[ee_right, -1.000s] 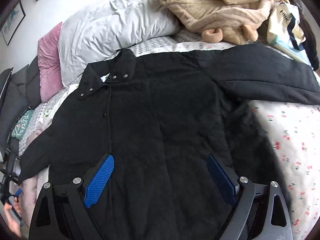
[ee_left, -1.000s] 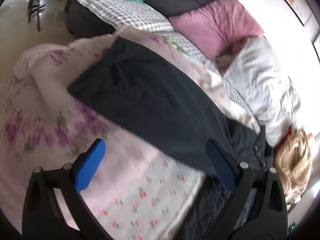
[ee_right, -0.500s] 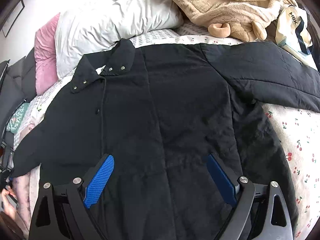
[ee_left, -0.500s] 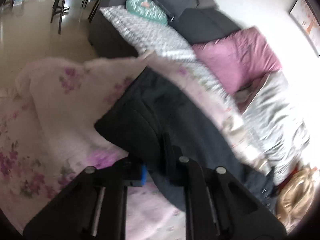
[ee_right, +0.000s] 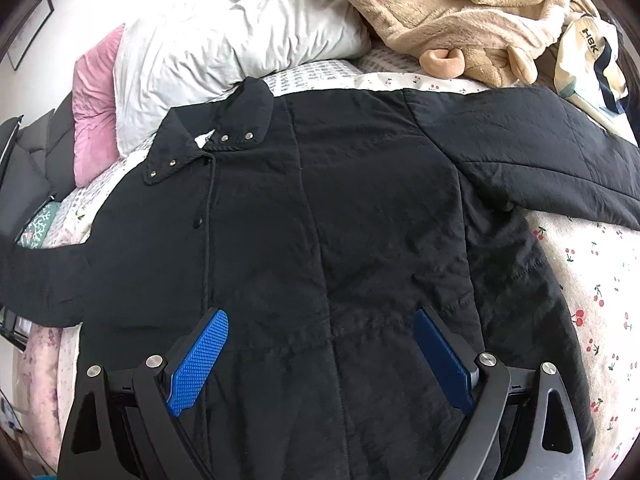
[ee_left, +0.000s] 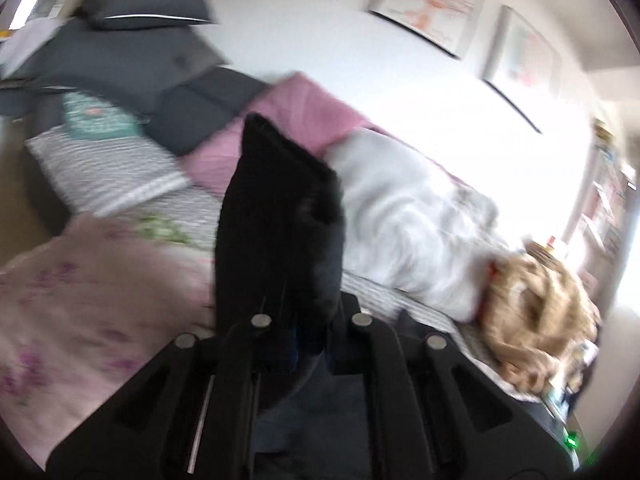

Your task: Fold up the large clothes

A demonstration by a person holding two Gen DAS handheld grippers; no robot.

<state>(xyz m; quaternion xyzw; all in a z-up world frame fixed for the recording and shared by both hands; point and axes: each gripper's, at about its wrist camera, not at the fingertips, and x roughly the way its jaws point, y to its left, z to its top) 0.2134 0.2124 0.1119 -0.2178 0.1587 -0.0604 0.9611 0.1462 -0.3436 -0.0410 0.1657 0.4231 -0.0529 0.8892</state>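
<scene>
Quilted black coat (ee_right: 340, 220), matte with metal snaps at the collar, lies spread flat on your cherry-print bedsheet (ee_right: 600, 300). Your right gripper (ee_right: 320, 360) hovers wide apart over its hem. Your left gripper (ee_left: 308, 344) is clamped on its sleeve cuff (ee_left: 280, 216), raised upright.

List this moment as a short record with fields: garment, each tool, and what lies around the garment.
garment: black jacket, spread front-up on the bed, collar snaps showing
left tool: shut on the jacket's sleeve, sleeve end sticking up in front of the camera
right tool: open, hovering over the jacket's lower front, gripping nothing
far sleeve: lying stretched out toward the picture's right
beyond the collar: white duvet, pink pillow
upper right: tan fleece robe, cream tote bag
</scene>
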